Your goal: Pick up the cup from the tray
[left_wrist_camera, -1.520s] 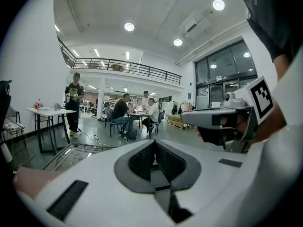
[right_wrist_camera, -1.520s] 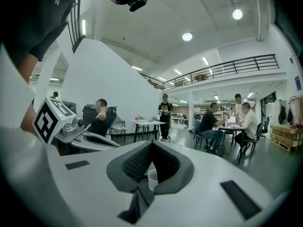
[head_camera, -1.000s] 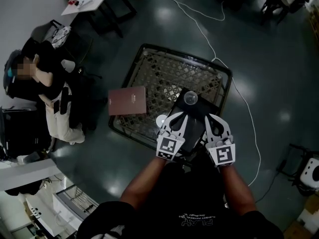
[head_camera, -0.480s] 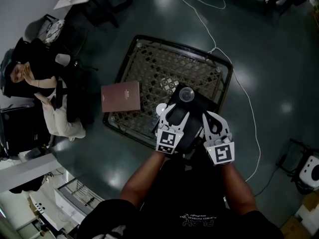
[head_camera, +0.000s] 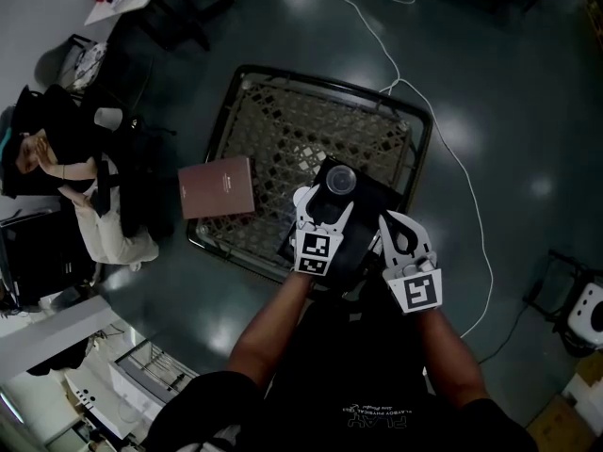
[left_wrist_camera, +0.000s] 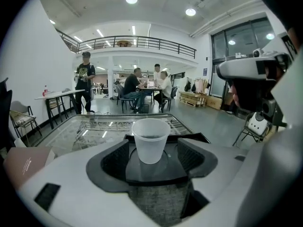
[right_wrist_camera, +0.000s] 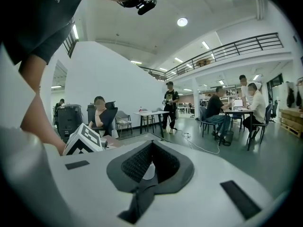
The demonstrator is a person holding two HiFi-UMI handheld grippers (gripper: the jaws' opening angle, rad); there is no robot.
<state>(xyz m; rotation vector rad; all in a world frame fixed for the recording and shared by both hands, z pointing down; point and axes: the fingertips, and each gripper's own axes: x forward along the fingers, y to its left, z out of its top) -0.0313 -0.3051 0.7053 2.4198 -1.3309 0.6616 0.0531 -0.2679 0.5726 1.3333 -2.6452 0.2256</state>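
Note:
A clear plastic cup (head_camera: 340,180) stands upright at the far end of a black tray (head_camera: 363,217) on the mesh table. My left gripper (head_camera: 323,202) sits just short of it, its jaws opening. In the left gripper view the cup (left_wrist_camera: 150,141) stands on the tray (left_wrist_camera: 187,138) between the spread pads (left_wrist_camera: 116,162), which do not touch it. My right gripper (head_camera: 396,226) hovers over the tray's near right side, clear of the cup. In the right gripper view the right gripper (right_wrist_camera: 150,148) has its pads together at the tip and holds nothing.
A brown book (head_camera: 217,187) lies on the left edge of the mesh table (head_camera: 283,121). A white cable (head_camera: 452,168) runs across the floor to the right. A person (head_camera: 57,158) sits at the far left. A chair (head_camera: 584,309) stands at the right.
My left gripper has moved forward to the cup and its jaws have spread from shut to wide. The right gripper has hardly moved.

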